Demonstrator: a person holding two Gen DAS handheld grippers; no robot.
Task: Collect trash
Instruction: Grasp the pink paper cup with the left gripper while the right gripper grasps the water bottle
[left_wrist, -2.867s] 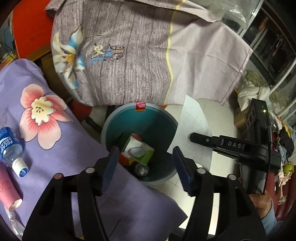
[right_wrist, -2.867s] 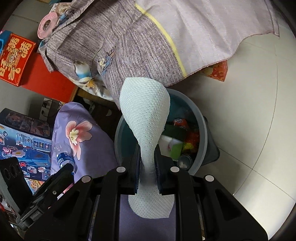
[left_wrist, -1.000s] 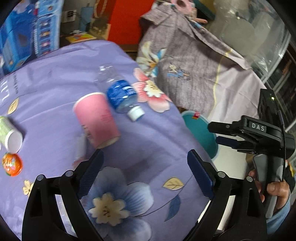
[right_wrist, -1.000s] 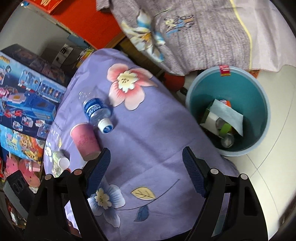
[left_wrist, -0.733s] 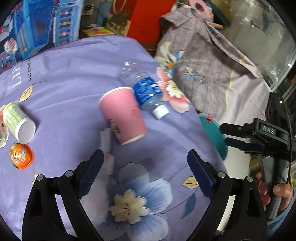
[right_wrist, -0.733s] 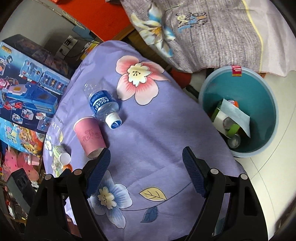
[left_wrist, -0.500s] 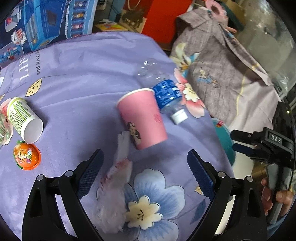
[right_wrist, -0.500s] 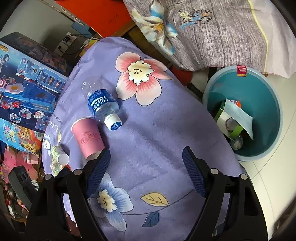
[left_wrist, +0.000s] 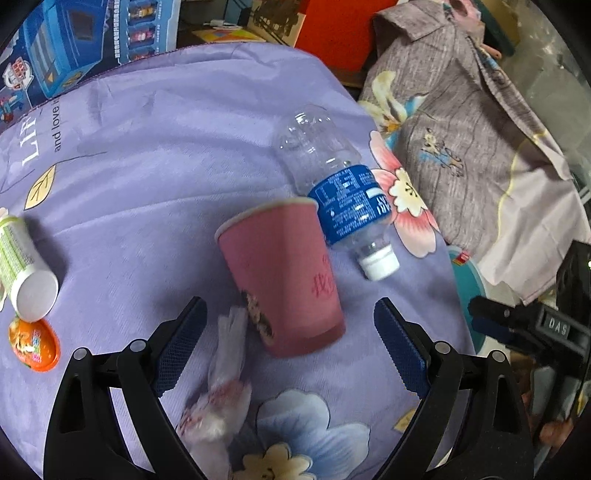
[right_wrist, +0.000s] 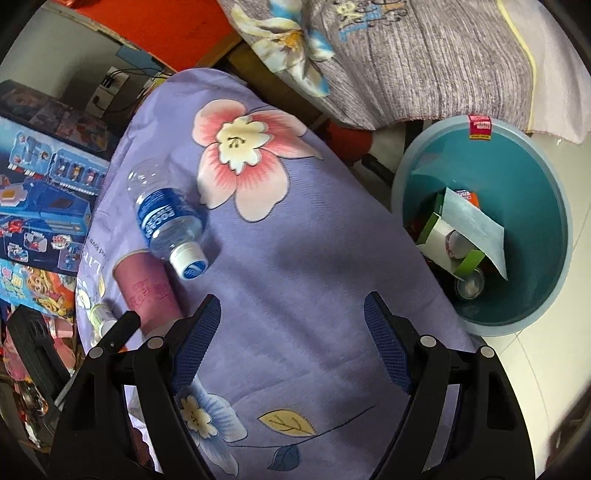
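A pink paper cup (left_wrist: 284, 273) lies on its side on the purple flowered cloth (left_wrist: 147, 155). My left gripper (left_wrist: 290, 345) hangs open just above it, the cup's base between the spread jaws without contact. A clear plastic bottle (left_wrist: 340, 192) with a blue label lies beside the cup. A crumpled white wrapper (left_wrist: 221, 384) sits by the left finger. My right gripper (right_wrist: 291, 341) is open and holds nothing, over bare cloth (right_wrist: 295, 280). The bottle (right_wrist: 166, 221) and cup (right_wrist: 147, 291) show to its left. The teal bin (right_wrist: 546, 177) holds a tissue and cartons.
A white-and-green small bottle (left_wrist: 22, 266) and an orange round lid (left_wrist: 33, 343) lie at the left of the cloth. Grey patterned fabric (left_wrist: 461, 122) drapes beyond the bin. Blue toy boxes (right_wrist: 33, 184) stand behind the table. The bin stands on a tiled floor (right_wrist: 535, 369).
The tissue the right gripper held now lies in the bin and that gripper is open. The left gripper swung from the bin over the cloth and sank toward the pink cup.
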